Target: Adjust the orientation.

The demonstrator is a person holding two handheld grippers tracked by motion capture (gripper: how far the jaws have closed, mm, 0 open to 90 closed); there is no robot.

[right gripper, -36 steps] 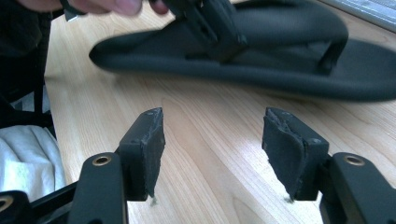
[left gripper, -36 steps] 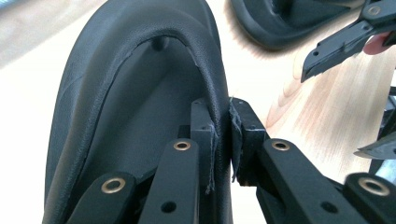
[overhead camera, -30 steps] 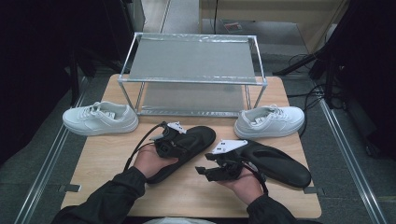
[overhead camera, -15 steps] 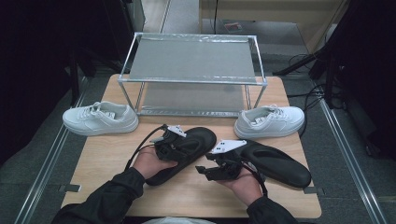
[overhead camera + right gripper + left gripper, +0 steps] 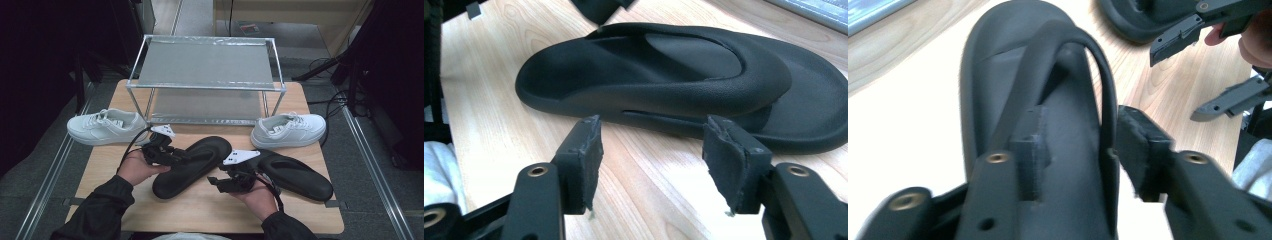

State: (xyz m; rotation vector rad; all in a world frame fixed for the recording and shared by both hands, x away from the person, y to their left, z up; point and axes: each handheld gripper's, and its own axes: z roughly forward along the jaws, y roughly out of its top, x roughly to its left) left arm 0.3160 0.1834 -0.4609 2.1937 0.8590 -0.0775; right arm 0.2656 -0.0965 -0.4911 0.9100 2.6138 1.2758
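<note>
- No readable text, brand, number or sign turns up anywhere in these views.
- The black flip-flops (image 5: 192, 167) and the white sneakers (image 5: 106, 126) carry no legible logo or label; any print there is too small to tell.

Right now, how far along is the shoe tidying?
Nothing is on the rack yet. Both sneakers sit untouched on the table. The left tool straddles one sandal's strap, jaws just closing; the right tool is open before the other sandal. All four remain.
</note>
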